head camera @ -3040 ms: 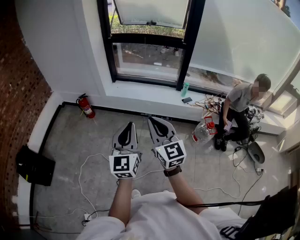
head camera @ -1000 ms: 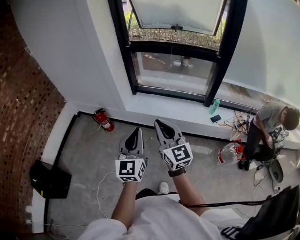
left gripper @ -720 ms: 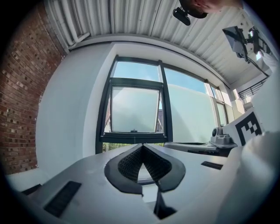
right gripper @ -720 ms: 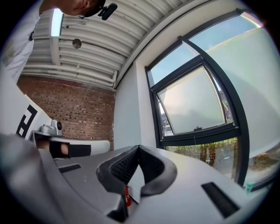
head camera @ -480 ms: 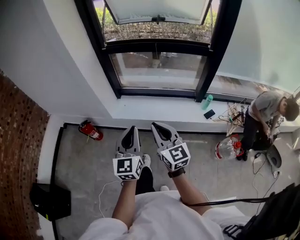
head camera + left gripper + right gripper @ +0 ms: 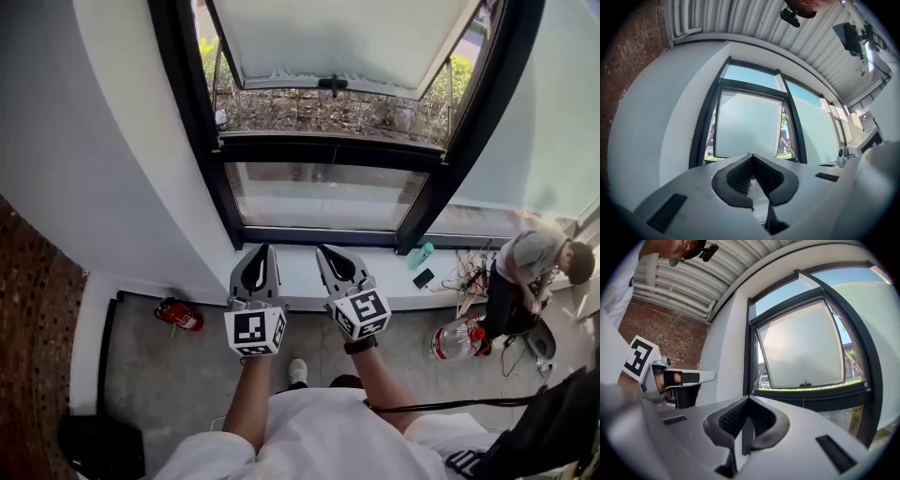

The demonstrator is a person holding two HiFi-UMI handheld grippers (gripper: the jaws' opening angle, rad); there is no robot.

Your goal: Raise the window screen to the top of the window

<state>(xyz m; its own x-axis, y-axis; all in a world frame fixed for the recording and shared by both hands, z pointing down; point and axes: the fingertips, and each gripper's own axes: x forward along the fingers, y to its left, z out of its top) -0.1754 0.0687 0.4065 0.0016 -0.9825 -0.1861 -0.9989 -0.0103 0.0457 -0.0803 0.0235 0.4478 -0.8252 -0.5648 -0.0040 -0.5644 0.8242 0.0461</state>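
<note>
1. Grippers. The left gripper (image 6: pixel 265 249) and the right gripper (image 6: pixel 324 249) sit side by side at centre frame in the head view, just above the person's torso. In each gripper view the jaws are fully together with nothing between them. Both point toward the window. This is judged an approach posture, with neither tool yet in contact with anything.

2. Sill. The white window sill (image 6: pixel 380 277) lies just beyond the gripper tips. A bottle (image 6: pixel 421 255) stands on it at right.

3. Window. The black window frame (image 6: pixel 187 122) encloses a fixed lower pane (image 6: pixel 323 195) and an upper opening.

4. Task item. The window screen (image 6: pixel 337 37) is the pale panel in the upper opening, at the top centre of the frame. Its face is turned toward the person. Its bottom rail runs left to right and carries a small black handle (image 6: pixel 333 84) at mid-width. A strip of vegetation shows below the rail. The handle is judged the grasp point and the direction of travel is upward. Whether the panel is taller than wide cannot be determined.
</note>
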